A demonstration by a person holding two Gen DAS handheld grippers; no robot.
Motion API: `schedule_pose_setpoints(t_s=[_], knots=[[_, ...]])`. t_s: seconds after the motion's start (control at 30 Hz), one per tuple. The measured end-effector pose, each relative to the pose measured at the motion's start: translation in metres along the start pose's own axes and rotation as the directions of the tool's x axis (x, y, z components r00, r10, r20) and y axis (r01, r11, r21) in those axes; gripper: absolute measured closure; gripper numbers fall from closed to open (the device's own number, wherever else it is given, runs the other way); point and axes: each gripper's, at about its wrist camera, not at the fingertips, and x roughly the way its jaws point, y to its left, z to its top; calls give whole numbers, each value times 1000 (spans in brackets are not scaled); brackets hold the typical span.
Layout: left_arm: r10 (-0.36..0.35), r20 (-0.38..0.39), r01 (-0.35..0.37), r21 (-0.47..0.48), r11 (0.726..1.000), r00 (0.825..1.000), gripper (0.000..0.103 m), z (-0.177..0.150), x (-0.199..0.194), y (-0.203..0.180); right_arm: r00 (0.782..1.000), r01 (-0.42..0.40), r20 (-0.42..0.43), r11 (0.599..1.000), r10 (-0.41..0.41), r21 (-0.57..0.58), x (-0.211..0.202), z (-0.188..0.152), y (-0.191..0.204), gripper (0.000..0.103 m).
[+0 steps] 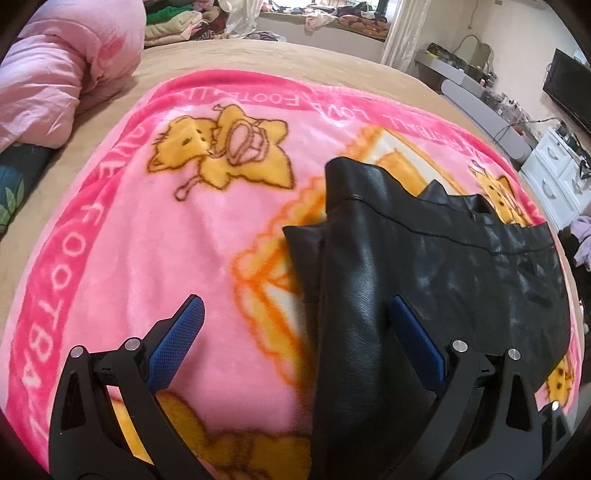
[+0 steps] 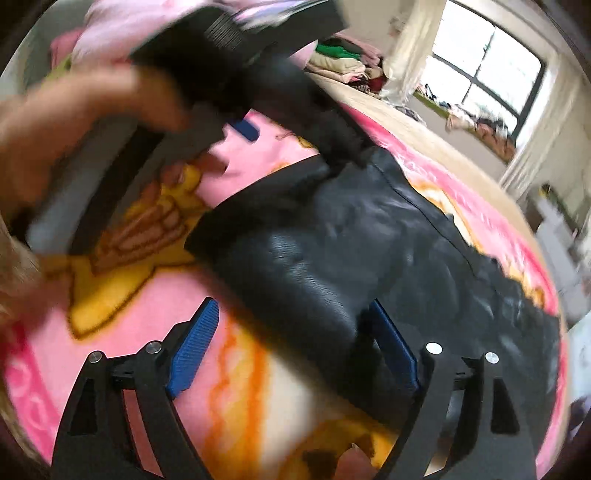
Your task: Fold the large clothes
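A black leather-like garment (image 1: 424, 266) lies partly folded on a pink cartoon blanket (image 1: 147, 240), with a narrow part running toward the camera. My left gripper (image 1: 295, 315) hovers open over that narrow part, its right finger against the garment's edge and gripping nothing. In the right wrist view the same garment (image 2: 332, 251) stretches across the blanket (image 2: 129, 332). My right gripper (image 2: 293, 317) is open above its near end, pads apart from the fabric. A person's hand (image 2: 74, 122) holds the left gripper at the top, one blue pad (image 2: 246, 130) showing. This view is blurred.
The blanket covers a beige bed (image 1: 258, 55). A bunched pink quilt (image 1: 55, 74) lies at the far left, and stacked clothes (image 1: 173, 22) sit behind the bed. White drawers (image 1: 554, 177) and a TV (image 1: 569, 88) stand to the right. A window (image 2: 480, 66) is at the far wall.
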Motion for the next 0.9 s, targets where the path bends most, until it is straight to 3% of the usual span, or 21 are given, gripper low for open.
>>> schedule_pose_setpoints(t_s=[0.17, 0.53, 0.77, 0.9], knots=[[1, -5, -1, -21, 1000, 1000, 10, 4, -1, 8, 996, 83, -5, 994, -84, -76, 22, 7, 14, 16], [-26, -37, 23, -67, 997, 999, 10, 8, 0, 23, 986, 167, 31, 975, -164, -145, 53, 22, 20, 16], [-83, -54, 78, -86, 993, 995, 10, 9, 3, 24, 983, 171, 90, 971, -157, -169, 32, 18, 27, 51], [-161, -52, 156, -88, 984, 986, 9, 10, 6, 17, 981, 176, 110, 968, -158, -179, 24, 20, 28, 62]])
